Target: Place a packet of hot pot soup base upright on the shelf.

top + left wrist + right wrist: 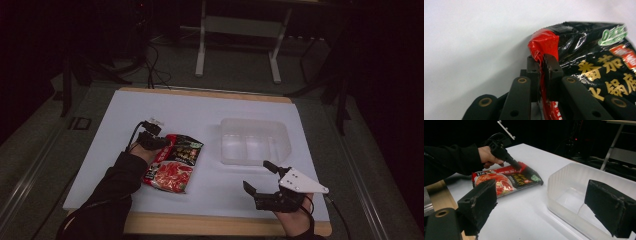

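A red and black food packet [173,162] with gold lettering lies flat on the white table, left of centre. My left gripper [164,143] is shut on the packet's red upper-left edge [543,45]; the foil is pinched between the two jaws. From the right gripper view the same packet [506,178] and the left gripper [517,167] on its far edge are visible. My right gripper [257,177] hovers open near the table's front right, nothing between its fingers [477,205], just in front of a clear plastic bin [255,141].
The clear bin [584,195] is empty and stands right of the packet. The white tabletop [200,112] has wooden edges at front and back. Beyond it are dark floor, cables and a metal stand's legs [200,55].
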